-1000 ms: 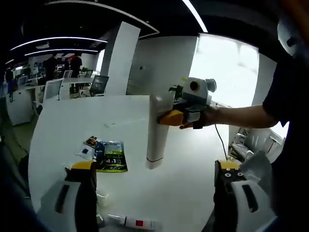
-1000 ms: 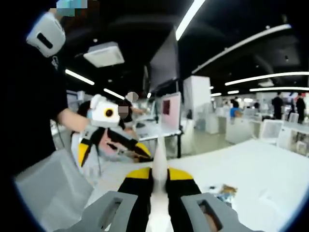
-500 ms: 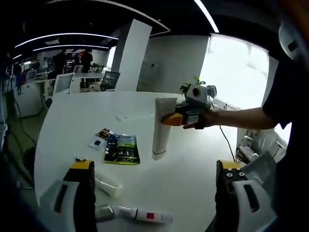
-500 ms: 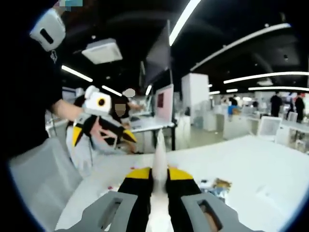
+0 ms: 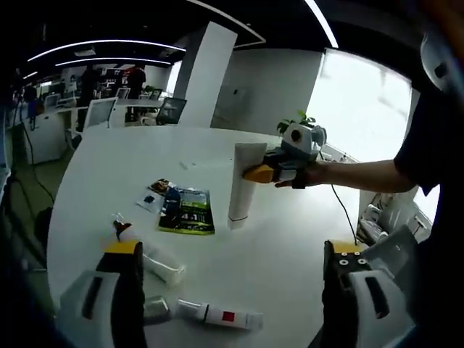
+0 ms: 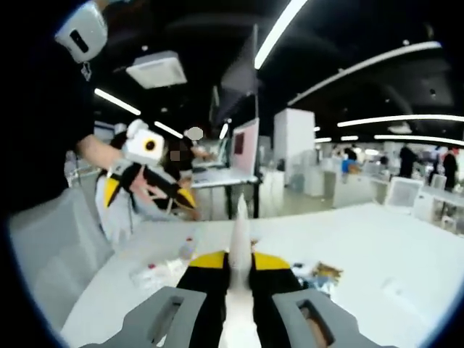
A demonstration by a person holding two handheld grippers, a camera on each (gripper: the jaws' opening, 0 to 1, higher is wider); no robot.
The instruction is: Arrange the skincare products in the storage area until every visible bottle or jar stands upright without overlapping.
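Left gripper: jaws stood wide apart, holding nothing, above the table.
Bottle: lay flat near the left jaw.
Small tube: lay flat between the jaws.
Packets: flat, mid-table.
White tube: held clear of the table, cap down.
Right gripper: jaws clamped on the white tube.

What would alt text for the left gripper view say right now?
The right gripper, yellow-tipped, is shut on a tall white tube held cap-down above a round white table. A green packet and small sachets lie flat on it; a white tube with a red mark lies on its side between the left gripper's open jaws.
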